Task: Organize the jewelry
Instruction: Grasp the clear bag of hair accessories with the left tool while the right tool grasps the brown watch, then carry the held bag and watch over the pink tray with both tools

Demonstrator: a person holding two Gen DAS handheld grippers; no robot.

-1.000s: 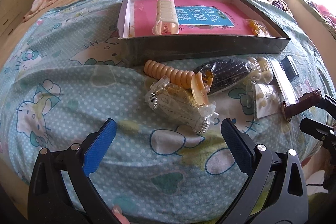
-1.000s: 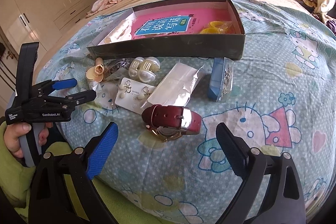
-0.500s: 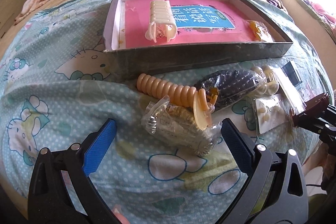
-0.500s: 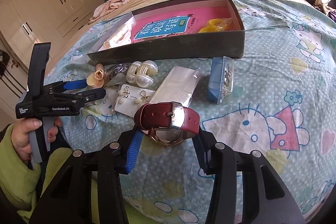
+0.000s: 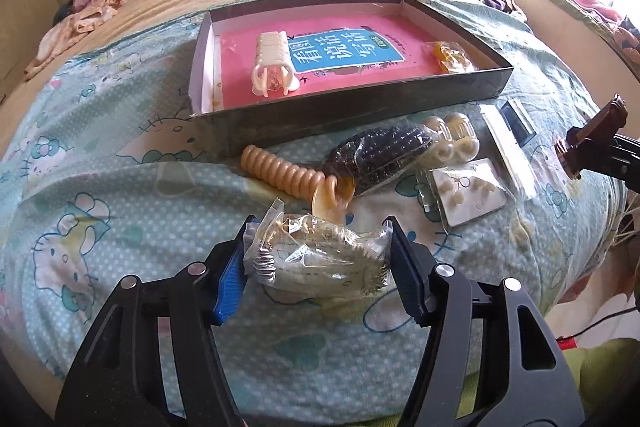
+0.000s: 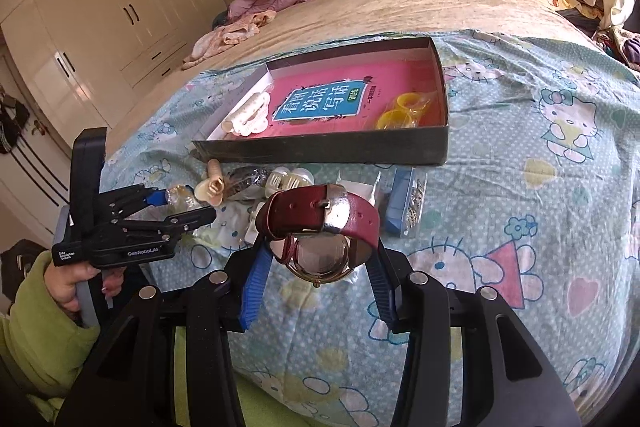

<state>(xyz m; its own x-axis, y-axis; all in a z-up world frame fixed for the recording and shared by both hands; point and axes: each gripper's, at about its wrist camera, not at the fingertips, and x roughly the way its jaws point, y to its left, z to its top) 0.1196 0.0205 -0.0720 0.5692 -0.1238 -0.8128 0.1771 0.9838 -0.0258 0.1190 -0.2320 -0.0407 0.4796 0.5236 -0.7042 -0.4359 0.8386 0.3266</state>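
Note:
My left gripper (image 5: 318,259) is shut on a clear plastic bag of pale jewelry (image 5: 320,255), held just above the bed. My right gripper (image 6: 318,263) is shut on a watch with a dark red strap (image 6: 320,215), lifted off the bed. A dark open box (image 5: 360,115) with a pink book inside lies beyond, holding a cream hair claw (image 5: 272,63) and a bag of yellow rings (image 6: 400,111). The right gripper with the watch (image 5: 592,135) shows at the right edge of the left wrist view. The left gripper (image 6: 176,211) shows at the left of the right wrist view.
On the Hello Kitty sheet before the box lie a beige spiral hair tie (image 5: 280,171), a bag of dark beads (image 5: 380,151), pale clips (image 5: 452,135), an earring card (image 5: 468,187), a white packet (image 5: 508,147) and a blue box (image 6: 404,203). Clothes pile at the bed's far end.
My left gripper moved forward and closed on the jewelry bag. My right gripper closed on the watch and lifted it off the bed.

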